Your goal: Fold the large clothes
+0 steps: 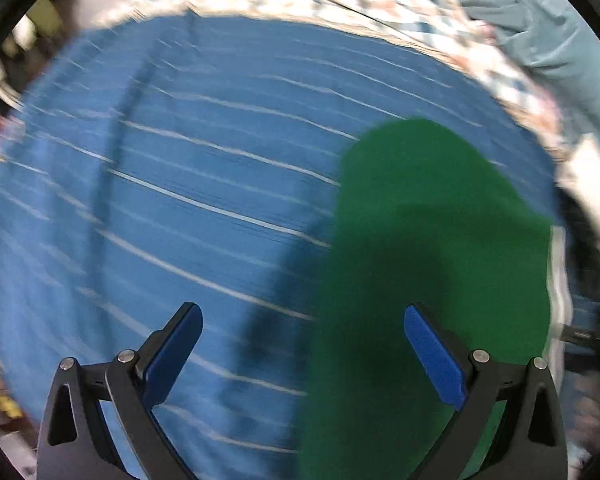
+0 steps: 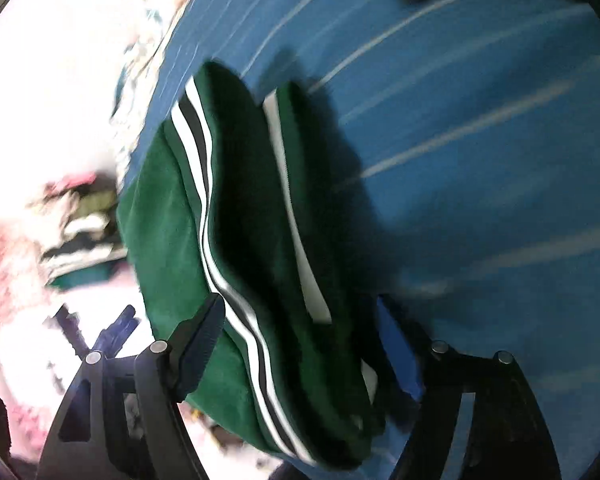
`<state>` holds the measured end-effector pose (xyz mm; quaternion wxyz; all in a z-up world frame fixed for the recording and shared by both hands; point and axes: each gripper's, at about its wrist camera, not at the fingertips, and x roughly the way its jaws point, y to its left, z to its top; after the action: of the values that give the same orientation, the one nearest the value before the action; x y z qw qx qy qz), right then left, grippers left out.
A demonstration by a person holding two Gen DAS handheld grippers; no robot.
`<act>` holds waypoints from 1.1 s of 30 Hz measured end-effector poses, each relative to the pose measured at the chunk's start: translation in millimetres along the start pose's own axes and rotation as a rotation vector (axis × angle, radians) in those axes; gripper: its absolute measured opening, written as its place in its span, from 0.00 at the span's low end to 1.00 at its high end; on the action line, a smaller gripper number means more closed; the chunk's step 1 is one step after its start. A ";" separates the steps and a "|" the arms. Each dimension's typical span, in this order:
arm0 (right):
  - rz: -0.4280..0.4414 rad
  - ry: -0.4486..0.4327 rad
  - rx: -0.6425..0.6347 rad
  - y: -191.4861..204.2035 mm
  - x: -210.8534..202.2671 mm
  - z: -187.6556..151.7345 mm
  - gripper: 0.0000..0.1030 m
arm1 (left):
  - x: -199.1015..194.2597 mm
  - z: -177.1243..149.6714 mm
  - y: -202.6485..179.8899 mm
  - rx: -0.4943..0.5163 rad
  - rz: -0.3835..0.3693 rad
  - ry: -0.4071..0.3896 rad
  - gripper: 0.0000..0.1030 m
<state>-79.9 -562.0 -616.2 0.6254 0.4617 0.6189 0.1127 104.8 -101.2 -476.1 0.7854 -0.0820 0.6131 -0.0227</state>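
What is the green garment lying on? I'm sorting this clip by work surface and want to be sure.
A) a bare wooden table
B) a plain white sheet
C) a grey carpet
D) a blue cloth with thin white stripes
D: in both wrist views the green garment rests on the blue cloth with thin white stripes, which spreads out around it.

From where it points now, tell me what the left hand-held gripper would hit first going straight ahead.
Probably the blue striped sheet, right beside the edge of the green garment. The left hand-held gripper is open with nothing between its fingers. Motion blur makes depth uncertain.
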 end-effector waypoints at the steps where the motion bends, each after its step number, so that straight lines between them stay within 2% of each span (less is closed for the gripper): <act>1: 0.036 0.040 -0.013 -4.2 11.6 9.0 0.76 | 8.8 0.1 1.0 -0.006 -0.067 0.020 1.00; 4: 0.152 0.133 -0.045 -9.5 37.5 23.4 0.76 | 31.5 2.5 -2.6 -0.018 -0.164 0.073 1.00; 7: 0.148 0.178 -0.093 -1.4 59.2 33.0 0.76 | 42.8 5.8 -10.3 -0.005 -0.208 0.092 1.00; 10: 0.158 0.188 -0.087 3.1 67.2 40.3 0.76 | 51.7 7.9 -21.4 0.017 -0.216 0.108 1.00; 11: 0.157 0.187 -0.083 3.5 68.4 41.0 0.73 | 53.8 8.5 -24.4 0.024 -0.201 0.104 0.99; 12: 0.162 0.183 -0.081 3.0 69.5 39.4 0.60 | 53.7 9.4 -25.8 0.027 -0.194 0.098 0.99; 13: 0.171 0.176 -0.065 1.4 70.4 38.0 0.52 | 53.5 10.0 -27.9 0.027 -0.189 0.085 0.98; 14: 0.185 0.174 -0.045 -0.9 73.5 32.7 0.48 | 51.7 11.1 -27.6 0.023 -0.185 0.069 0.93; 15: 0.185 0.165 -0.035 0.5 76.7 27.5 0.45 | 47.5 9.4 -24.9 0.025 -0.184 0.058 0.89; 17: 0.221 0.147 0.013 -1.3 74.0 20.6 0.41 | 42.1 9.4 -21.5 0.021 -0.185 0.045 0.76; 21: 0.315 0.142 0.076 6.2 72.3 21.2 0.39 | 38.6 10.3 -18.9 0.028 -0.182 0.045 0.71; 23: 0.273 0.132 0.052 4.7 71.4 20.0 0.39 | 40.4 11.0 -20.7 0.048 -0.174 0.054 0.71; 25: 0.248 0.138 0.048 0.7 76.6 24.0 0.44 | 42.1 13.1 -22.8 0.055 -0.170 0.058 0.71; 27: 0.194 0.151 0.037 -3.9 79.7 30.4 0.59 | 44.5 15.2 -22.9 0.060 -0.172 0.068 0.71; 29: 0.155 0.176 0.007 -5.1 88.1 36.7 0.63 | 46.9 16.7 -18.2 0.050 -0.180 0.081 0.71; 31: 0.156 0.177 0.016 -8.3 89.8 38.6 0.63 | 47.6 17.7 -16.5 0.045 -0.183 0.086 0.71; 32: 0.150 0.171 0.014 -7.4 90.2 39.3 0.58 | 45.5 17.7 -18.3 0.051 -0.181 0.084 0.71; 33: 0.145 0.161 0.012 -5.9 89.6 38.9 0.49 | 42.0 17.4 -21.1 0.062 -0.178 0.081 0.71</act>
<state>-29.6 -518.4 -688.0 0.5609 0.4985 0.6328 0.1908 133.4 -126.0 -509.0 0.7570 -0.1109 0.6337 -0.1144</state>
